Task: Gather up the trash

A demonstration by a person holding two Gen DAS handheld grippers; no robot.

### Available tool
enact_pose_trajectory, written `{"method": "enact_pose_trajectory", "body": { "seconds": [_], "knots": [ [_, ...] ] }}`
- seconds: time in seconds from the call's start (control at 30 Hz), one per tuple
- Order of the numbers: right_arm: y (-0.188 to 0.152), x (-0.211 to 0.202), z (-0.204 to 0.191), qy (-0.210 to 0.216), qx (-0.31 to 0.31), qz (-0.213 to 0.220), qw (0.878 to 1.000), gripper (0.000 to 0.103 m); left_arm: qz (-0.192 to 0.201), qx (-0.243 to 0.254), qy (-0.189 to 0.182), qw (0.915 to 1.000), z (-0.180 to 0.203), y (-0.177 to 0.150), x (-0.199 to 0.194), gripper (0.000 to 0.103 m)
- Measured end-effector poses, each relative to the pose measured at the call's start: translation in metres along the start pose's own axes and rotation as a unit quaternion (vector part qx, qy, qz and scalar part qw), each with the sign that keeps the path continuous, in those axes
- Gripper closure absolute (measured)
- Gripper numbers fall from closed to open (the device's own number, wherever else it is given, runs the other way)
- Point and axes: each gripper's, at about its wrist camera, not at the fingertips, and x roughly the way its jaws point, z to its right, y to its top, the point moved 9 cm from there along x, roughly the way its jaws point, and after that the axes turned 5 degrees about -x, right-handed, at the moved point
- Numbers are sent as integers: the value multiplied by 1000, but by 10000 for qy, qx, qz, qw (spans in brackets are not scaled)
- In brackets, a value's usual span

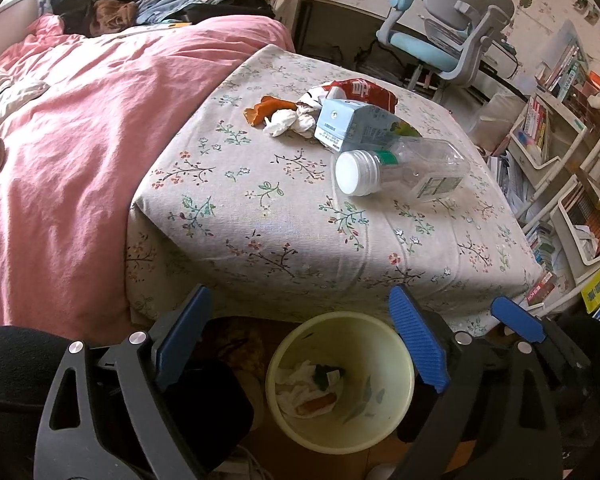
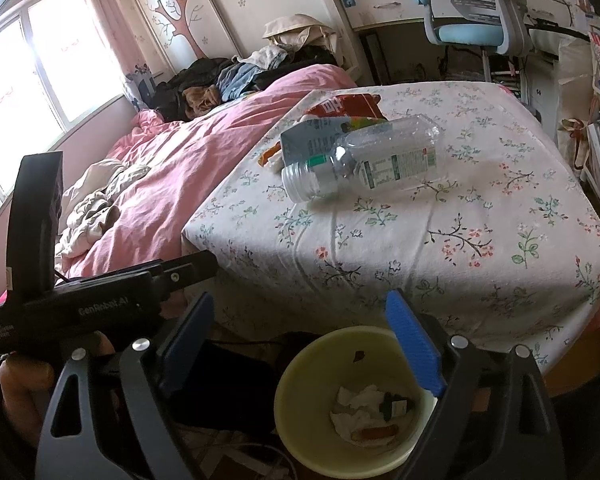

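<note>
- A bed covered by a pale floral-print sheet [image 1: 300, 216] fills the middle of both views; a rumpled pink duvet [image 1: 68, 128] spreads over its left side, with a heap of dark and blue clothes [image 1: 148, 0] at the upper left.
- A grey and light-blue desk chair [image 1: 448, 36] stands at the upper right of the left wrist view in front of a white desk, and shelves crammed with books [image 1: 548, 128] run down the right edge.
- In the right wrist view a bright window [image 2: 32, 80] sits at the far left.
- A clear plastic bottle with a white cap [image 1: 400, 170] lies on its side on the sheet, centre right, empty and capped.
- Just behind it, touching, lies a light-blue drink carton [image 1: 356, 128]; beyond that a red snack wrapper [image 1: 364, 92], with crumpled white tissues [image 1: 288, 122] and orange peel [image 1: 264, 110] to the left.
- A pale yellow round plastic bin [image 1: 396, 360] stands on the floor at the lower centre, below the bed edge, holding tissue and scraps.
- The left gripper [image 1: 300, 340] hangs over the bin, blue pads spread wide, holding nothing.
- The right gripper [image 2: 300, 344] is likewise spread wide and bare above the bin.
</note>
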Motion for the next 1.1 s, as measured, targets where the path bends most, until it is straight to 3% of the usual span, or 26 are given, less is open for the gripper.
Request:
{"method": "enact_pose_trajectory", "body": {
  "seconds": [1.1],
  "knots": [
    [-4,6,-2,49,84,-87,9999,17,-38,-13,11,10000,-1,-2,3,13]
  ]
}}
